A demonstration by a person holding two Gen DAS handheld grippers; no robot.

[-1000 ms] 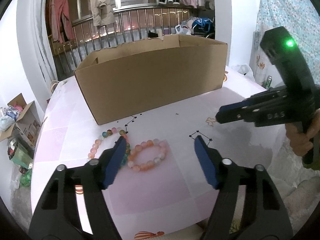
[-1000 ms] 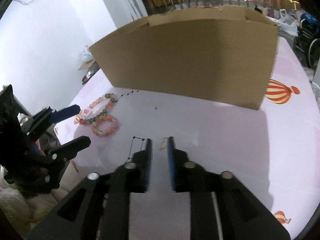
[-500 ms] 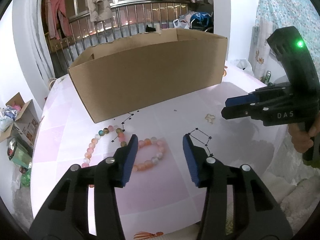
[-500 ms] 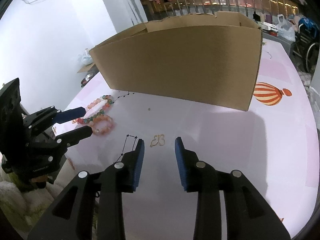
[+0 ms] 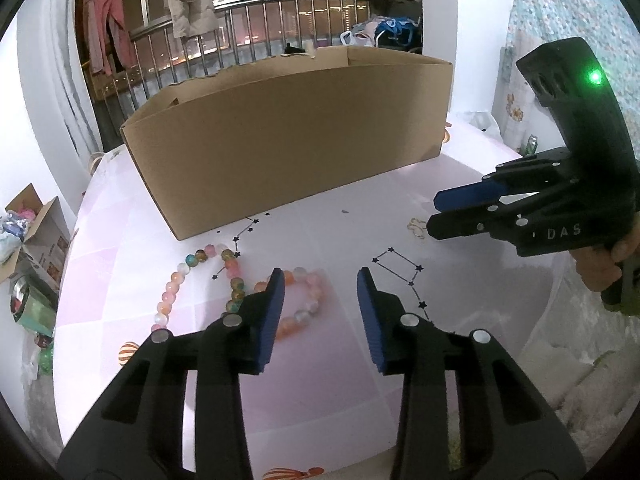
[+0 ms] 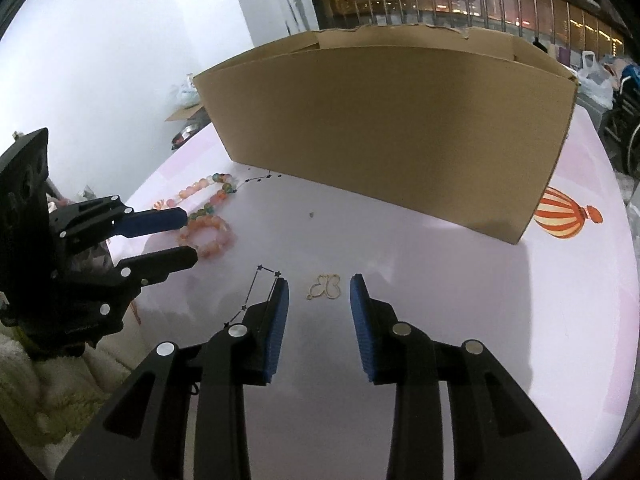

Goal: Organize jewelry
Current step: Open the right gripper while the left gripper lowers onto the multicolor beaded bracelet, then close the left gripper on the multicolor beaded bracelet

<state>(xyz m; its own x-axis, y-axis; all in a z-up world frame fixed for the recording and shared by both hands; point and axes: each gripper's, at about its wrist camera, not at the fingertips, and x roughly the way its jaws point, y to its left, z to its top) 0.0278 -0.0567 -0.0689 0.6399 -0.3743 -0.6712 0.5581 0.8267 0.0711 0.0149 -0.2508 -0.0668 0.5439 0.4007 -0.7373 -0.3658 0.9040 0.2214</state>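
Observation:
A pink bead bracelet [image 5: 306, 300] lies on the table just ahead of my open left gripper [image 5: 320, 282], partly behind its left finger; it also shows in the right wrist view [image 6: 208, 236]. A multicoloured bead bracelet [image 5: 200, 280] lies to its left. A gold butterfly charm [image 6: 325, 287] lies between the fingertips of my open right gripper [image 6: 319, 290], and shows in the left wrist view [image 5: 416, 227]. Both grippers are empty. A brown cardboard box [image 5: 296, 136] stands open-topped behind the jewelry.
The table [image 6: 460, 280] has a pink and white cloth with star lines and a striped balloon print [image 6: 560, 212]. Beyond the box is a metal railing [image 5: 240, 28] with hanging clothes. Small boxes [image 5: 32, 232] sit off the table's left edge.
My right gripper has opened from nearly shut and now straddles the butterfly charm. My left gripper narrowed, then widened a little, and moved closer over the pink bracelet.

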